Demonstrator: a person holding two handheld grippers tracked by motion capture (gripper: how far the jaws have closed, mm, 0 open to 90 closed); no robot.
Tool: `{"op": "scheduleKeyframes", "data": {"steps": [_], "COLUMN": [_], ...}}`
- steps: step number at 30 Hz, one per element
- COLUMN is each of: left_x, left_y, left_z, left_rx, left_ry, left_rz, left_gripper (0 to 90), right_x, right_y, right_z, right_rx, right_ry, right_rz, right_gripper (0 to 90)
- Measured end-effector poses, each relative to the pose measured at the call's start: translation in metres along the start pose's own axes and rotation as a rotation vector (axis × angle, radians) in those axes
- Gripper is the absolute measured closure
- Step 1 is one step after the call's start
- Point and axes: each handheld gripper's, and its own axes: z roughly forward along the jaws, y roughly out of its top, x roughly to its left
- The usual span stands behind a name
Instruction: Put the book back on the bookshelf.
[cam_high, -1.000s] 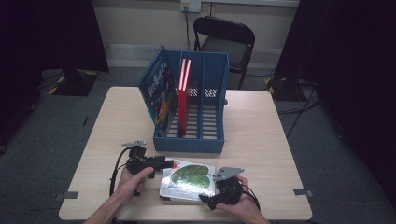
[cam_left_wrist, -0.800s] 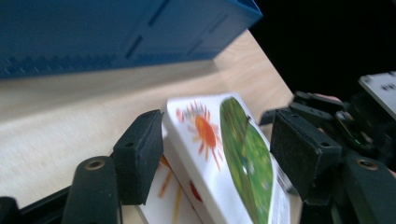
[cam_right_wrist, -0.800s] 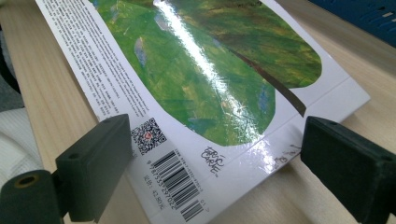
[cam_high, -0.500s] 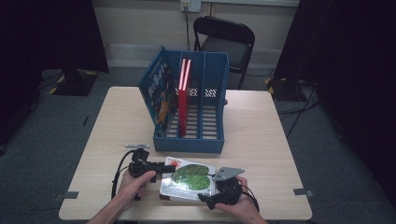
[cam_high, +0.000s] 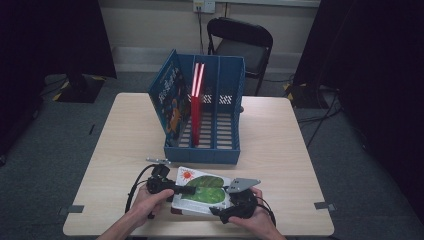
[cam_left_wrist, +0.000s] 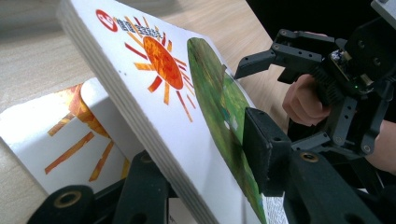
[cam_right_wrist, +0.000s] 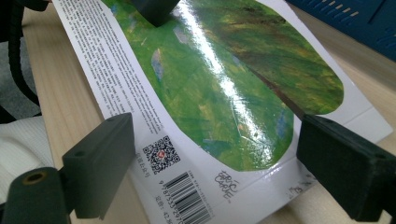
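Both grippers work at the near edge of the table, on a stack of two picture books. Clamped on the upper board book, the left gripper has one jaw pressed on the green leaf cover and the other under the thick white page edges, tipping that book up off the copy beneath, whose orange sun print shows below. From above, the left gripper reaches in from the book's left side. The right gripper has its jaws spread wide, hovering over the glossy back cover near the barcode, gripping nothing; from above it sits at the book's near right corner. Beyond stands a blue file rack holding a red book upright in one slot and a blue book leaning at its left side. A folding chair stands behind the table.
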Motion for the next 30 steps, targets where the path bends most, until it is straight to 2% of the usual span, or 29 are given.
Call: {"op": "scheduleKeyframes", "data": {"steps": [3, 5, 8, 10, 12, 19, 24, 27, 30], "left_x": [0.0, -0.003, -0.007, -0.007, -0.008, -0.015, -0.012, -0.01, -0.009], "left_y": [0.0, 0.0, 0.001, 0.001, 0.001, 0.002, 0.004, 0.005, 0.005], "left_z": [-0.001, -0.002, -0.003, -0.003, -0.003, -0.005, -0.002, -0.001, 0.0], "left_rx": [-0.002, -0.018, -0.023, -0.023, -0.025, -0.024, -0.008, -0.003, 0.023], "left_ry": [-0.011, -0.03, -0.024, -0.027, -0.03, -0.015, 0.0, -0.006, 0.015], "left_rz": [0.012, 0.039, 0.07, 0.068, 0.072, 0.132, 0.084, 0.086, 0.085], "left_gripper": [63.7, 65.3, 66.0, 66.3, 66.6, 66.8, 64.9, 63.9, 60.2], "right_x": [-0.003, -0.008, -0.014, -0.017, -0.018, -0.021, -0.022, -0.022, -0.022], "right_y": [0.001, 0.0, -0.002, -0.003, -0.003, -0.004, -0.004, -0.004, -0.004], "right_z": [-0.001, -0.003, -0.006, -0.006, -0.006, -0.005, -0.004, -0.004, -0.003], "right_rx": [0.008, 0.01, 0.01, 0.014, 0.015, 0.018, 0.019, 0.023, 0.025], "right_ry": [-0.009, -0.012, -0.018, -0.018, -0.012, 0.004, 0.005, 0.01, 0.01], "right_rz": [0.007, 0.026, 0.063, 0.088, 0.097, 0.115, 0.124, 0.122, 0.119], "right_gripper": [13.4, 13.0, 13.1, 13.0, 13.0, 9.7, 10.7, 10.7, 10.0]}}
